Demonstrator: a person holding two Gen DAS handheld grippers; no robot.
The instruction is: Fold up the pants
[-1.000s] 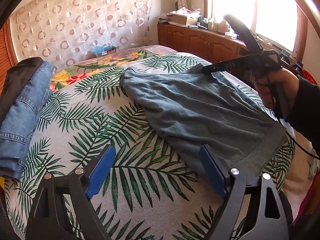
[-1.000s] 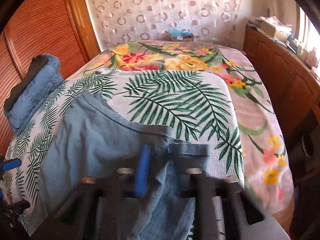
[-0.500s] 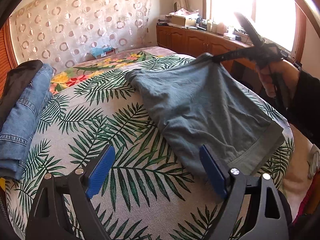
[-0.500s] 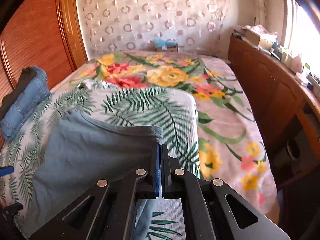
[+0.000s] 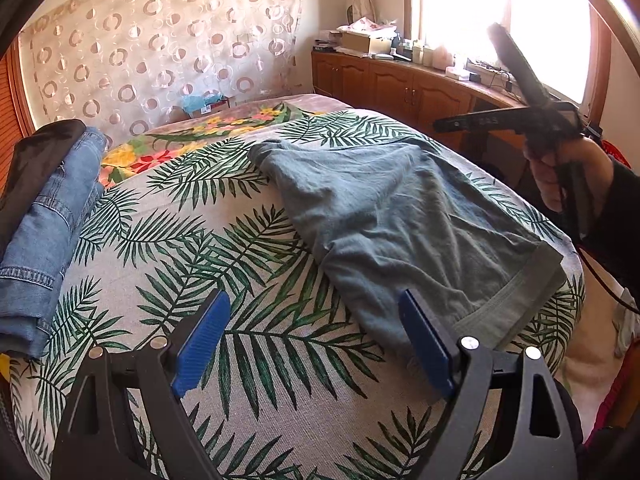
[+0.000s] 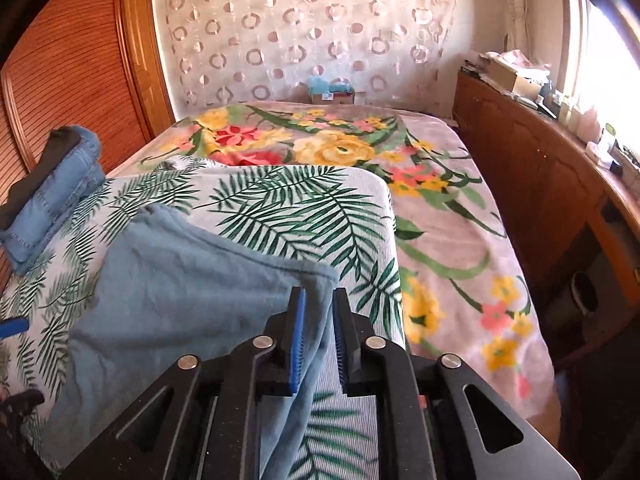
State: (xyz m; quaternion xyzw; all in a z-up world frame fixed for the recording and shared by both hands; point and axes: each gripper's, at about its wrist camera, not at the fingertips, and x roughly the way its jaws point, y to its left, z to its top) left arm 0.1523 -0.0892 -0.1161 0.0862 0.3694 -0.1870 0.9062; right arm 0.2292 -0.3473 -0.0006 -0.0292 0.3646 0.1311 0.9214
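Both blue-padded fingers (image 5: 202, 342) of the left gripper (image 5: 316, 340) stand spread wide apart with nothing between them, hovering over the near part of the palm-leaf printed cloth (image 5: 248, 264) that covers the bed. Its right-hand pad sits just at the near edge of the grey-blue cotton pants (image 5: 400, 216), beside their broad waistband; whether it touches the fabric I cannot tell.

The pants lie folded on the palm-leaf cloth, toward its right side as the left wrist camera looks across it, the waistband end nearest the foot of the bed and the far corner pointing toward the circle-patterned sheer curtain (image 5: 160, 52).

Off the right edge of the palm-leaf cloth, the right gripper (image 6: 319, 320) is held up in a bare hand (image 5: 560, 172). Seen from the left, it hangs above the pants and apart from them. In its own camera the blue pads (image 6: 298, 336) are parted by a narrow gap; a fold of the pants shows in that gap, and I cannot tell whether it lies between the pads or below them.

At the left edge of the palm-leaf cloth rests a stack of folded blue denim jeans (image 5: 52, 216) with a dark garment (image 5: 36, 152) on top. Beyond the cloth's far edge spreads a flowered blanket (image 6: 360, 152), and a wooden cabinet (image 6: 540, 184) runs along the wall past its right side.
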